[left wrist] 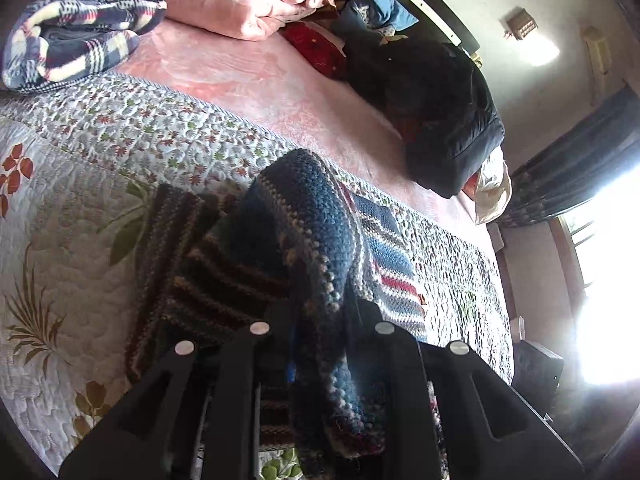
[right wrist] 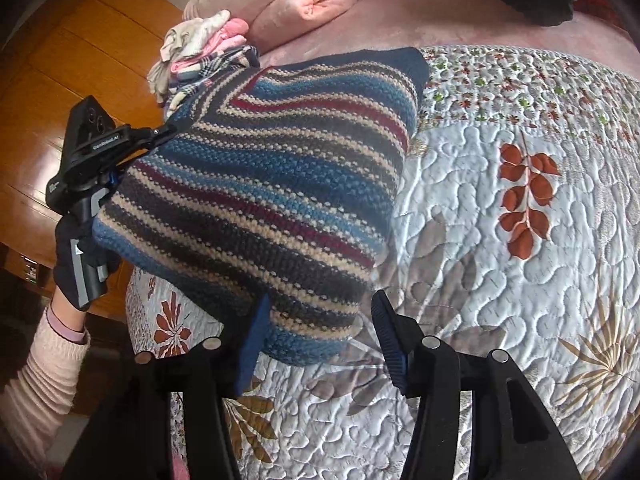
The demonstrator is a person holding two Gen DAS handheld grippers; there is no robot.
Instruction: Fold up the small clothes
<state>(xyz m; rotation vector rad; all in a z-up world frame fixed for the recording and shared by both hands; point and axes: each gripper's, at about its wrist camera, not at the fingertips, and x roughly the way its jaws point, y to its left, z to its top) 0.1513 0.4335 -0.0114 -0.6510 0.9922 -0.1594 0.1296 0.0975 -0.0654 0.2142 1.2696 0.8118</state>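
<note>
Garment: a striped knitted sweater [right wrist: 260, 184] in blue, cream, maroon and dark bands, lying partly on the quilted bedspread [right wrist: 500, 240] and partly lifted at its left edge
Left gripper: seen from the right wrist view as a black tool [right wrist: 170, 132] gripped by a gloved hand [right wrist: 80, 264], its tips pressed together on the sweater's edge near the bed's side; in its own view the knit [left wrist: 316, 248] is bunched up and draped between the black arms, hiding the tips
Right gripper: [right wrist: 320, 344] spread apart, blue-padded fingers [right wrist: 390, 344] on either side of the sweater's near hem, one finger at the fabric's lower corner, the other over bare quilt; nothing pinched
Sleeve: a pale pink ribbed sleeve [right wrist: 44, 364] runs down from the gloved hand
Bedspread: white quilt with rust-red leaf prints and a small-flowered border, laid over a pink sheet [left wrist: 248, 76]
Beyond the sweater: a small stack of folded pale and pink clothes [right wrist: 204, 44] just behind its far corner, and pink pillows [left wrist: 240, 4]
Elsewhere on bed: a plaid blanket [left wrist: 76, 32] and a dark jacket [left wrist: 440, 112], both well apart from the sweater
Floor: orange wooden boards [right wrist: 60, 72] beside the bed
</note>
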